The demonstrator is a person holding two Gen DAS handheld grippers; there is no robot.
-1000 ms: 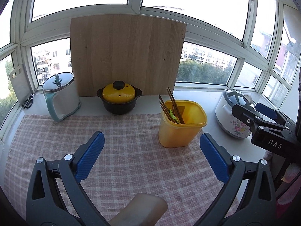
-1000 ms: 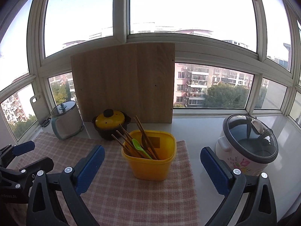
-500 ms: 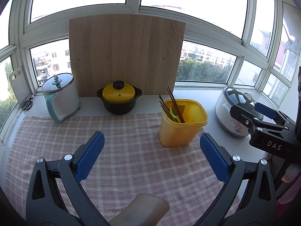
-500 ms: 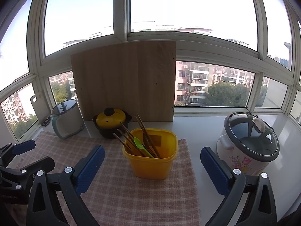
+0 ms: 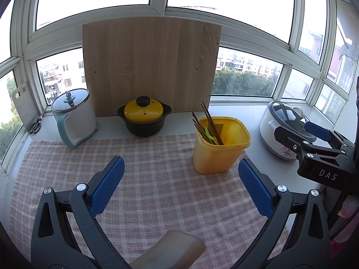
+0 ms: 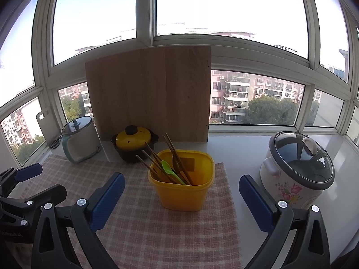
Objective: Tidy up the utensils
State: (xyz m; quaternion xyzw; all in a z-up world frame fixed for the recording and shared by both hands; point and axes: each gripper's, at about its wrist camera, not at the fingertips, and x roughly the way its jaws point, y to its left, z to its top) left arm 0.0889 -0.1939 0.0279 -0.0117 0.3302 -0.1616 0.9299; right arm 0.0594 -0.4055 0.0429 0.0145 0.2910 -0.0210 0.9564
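Chopsticks (image 6: 157, 163) in yellow bin (image 6: 181, 192); left claw (image 5: 179, 186), right claw (image 6: 180, 199) agape, empty, hovering.

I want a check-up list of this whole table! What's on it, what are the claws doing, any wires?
Surface: white counter, pink checked cloth spread on it.
Job's things: yellow tub on the cloth, holding brown chopsticks and green spoon.
Clutter: kettle, yellow-lidded pot, rice cooker, scissors, wooden board standing at the window.
Grippers: left gripper and right gripper open, empty.
Cables: nothing seen.
Surroundings: windows, apartment blocks, trees.
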